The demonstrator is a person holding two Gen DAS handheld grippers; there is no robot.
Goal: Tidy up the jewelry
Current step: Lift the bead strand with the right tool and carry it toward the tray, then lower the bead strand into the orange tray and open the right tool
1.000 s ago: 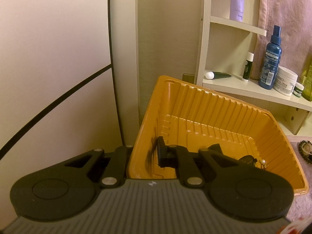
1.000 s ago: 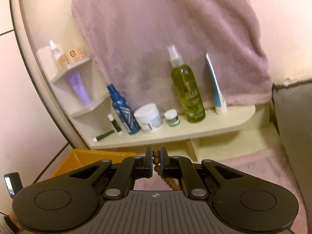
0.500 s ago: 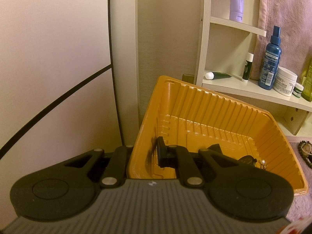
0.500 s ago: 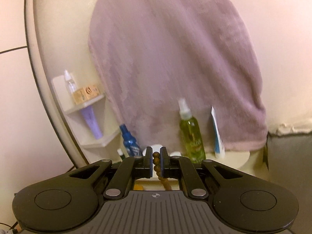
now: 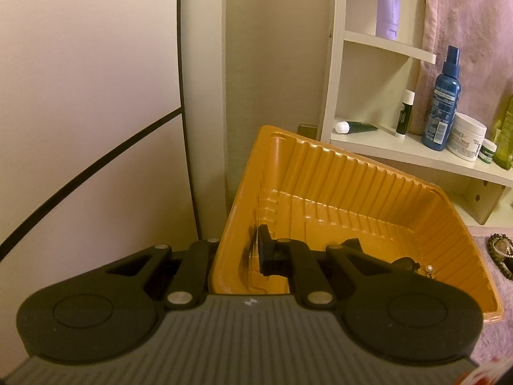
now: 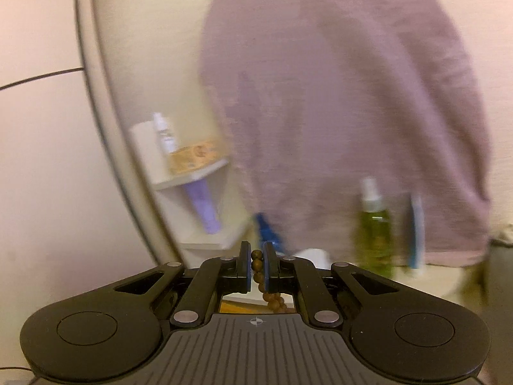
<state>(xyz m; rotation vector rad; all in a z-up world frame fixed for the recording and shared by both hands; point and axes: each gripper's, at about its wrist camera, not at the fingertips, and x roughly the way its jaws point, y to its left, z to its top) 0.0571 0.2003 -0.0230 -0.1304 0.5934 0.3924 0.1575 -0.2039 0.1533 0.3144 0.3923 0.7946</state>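
You are clamping orange tray wall in left hand-held gripper, lifting bead bracelet pinched in right hand-held gripper; next, carrying over tray, releasing.

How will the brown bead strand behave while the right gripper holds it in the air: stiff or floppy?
Probably floppy: the bead strand is pinched in the right gripper, and its free beads hang in a curve below the pads. It may swing when moved. The round beads look smooth, so it might slip in a loose grip.
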